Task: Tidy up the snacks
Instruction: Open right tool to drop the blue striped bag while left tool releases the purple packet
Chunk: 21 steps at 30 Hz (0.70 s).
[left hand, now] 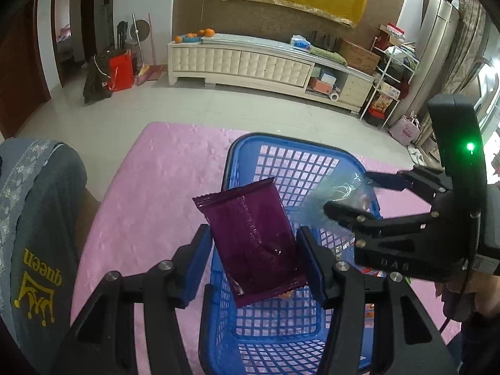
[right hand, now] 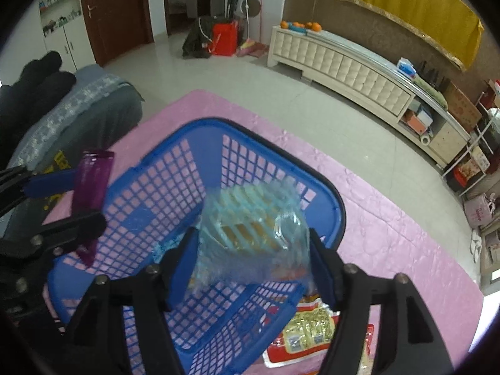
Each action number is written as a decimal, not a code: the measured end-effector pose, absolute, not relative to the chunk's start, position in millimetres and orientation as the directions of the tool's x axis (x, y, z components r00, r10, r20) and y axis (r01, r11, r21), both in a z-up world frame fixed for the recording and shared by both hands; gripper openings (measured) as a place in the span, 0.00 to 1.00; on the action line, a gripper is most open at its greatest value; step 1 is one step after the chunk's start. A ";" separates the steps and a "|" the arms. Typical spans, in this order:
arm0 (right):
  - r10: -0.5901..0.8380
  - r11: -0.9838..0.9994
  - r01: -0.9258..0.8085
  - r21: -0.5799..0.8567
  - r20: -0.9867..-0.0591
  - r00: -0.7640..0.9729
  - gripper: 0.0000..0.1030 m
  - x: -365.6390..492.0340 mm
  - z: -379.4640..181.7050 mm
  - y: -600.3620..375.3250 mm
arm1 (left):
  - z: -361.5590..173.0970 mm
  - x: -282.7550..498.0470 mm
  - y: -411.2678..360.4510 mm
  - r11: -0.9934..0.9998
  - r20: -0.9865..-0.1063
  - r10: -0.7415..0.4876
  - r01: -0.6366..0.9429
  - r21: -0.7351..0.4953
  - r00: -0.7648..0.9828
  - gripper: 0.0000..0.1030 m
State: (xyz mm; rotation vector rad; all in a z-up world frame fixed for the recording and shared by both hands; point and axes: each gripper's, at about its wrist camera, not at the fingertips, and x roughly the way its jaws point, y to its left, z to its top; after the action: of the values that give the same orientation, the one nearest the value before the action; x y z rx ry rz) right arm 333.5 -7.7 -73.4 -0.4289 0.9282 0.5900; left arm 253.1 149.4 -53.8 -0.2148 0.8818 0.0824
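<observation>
Purple packet [left hand: 253,243] pinched in your left gripper [left hand: 254,250] fingers, clear blue-tinted packet [right hand: 250,237] pinched in right gripper [right hand: 253,265]; both hover over blue basket [left hand: 243,156], likely ready for drop.

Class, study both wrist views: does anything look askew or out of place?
Yes: a red-and-gold snack bag lies on the pink cloth, partly under the blue basket, not inside it.

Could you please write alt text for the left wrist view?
The left hand-held gripper holds a purple foil snack packet above a blue plastic lattice basket on a pink cloth, while the right hand-held gripper holds a clear bluish wrapper alongside.
</observation>
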 end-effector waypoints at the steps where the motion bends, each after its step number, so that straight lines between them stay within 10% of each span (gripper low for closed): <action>1: 0.277 0.774 -0.625 -0.102 -0.832 0.480 0.72 332.4 -71.9 -9.0 | -54.1 252.6 148.9 0.976 -0.774 -0.012 -0.160 -0.146 0.634 0.51; 21: 0.306 0.847 -0.531 0.017 -0.834 0.460 0.85 323.9 -53.3 -57.0 | -47.8 276.5 123.9 0.991 -0.789 -0.058 -0.060 -0.120 0.612 0.52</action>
State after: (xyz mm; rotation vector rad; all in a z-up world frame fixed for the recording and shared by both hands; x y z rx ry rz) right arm 323.9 -57.0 -53.3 -0.2603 0.9638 0.5218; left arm 276.5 123.9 -47.8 -0.1394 0.9127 0.0013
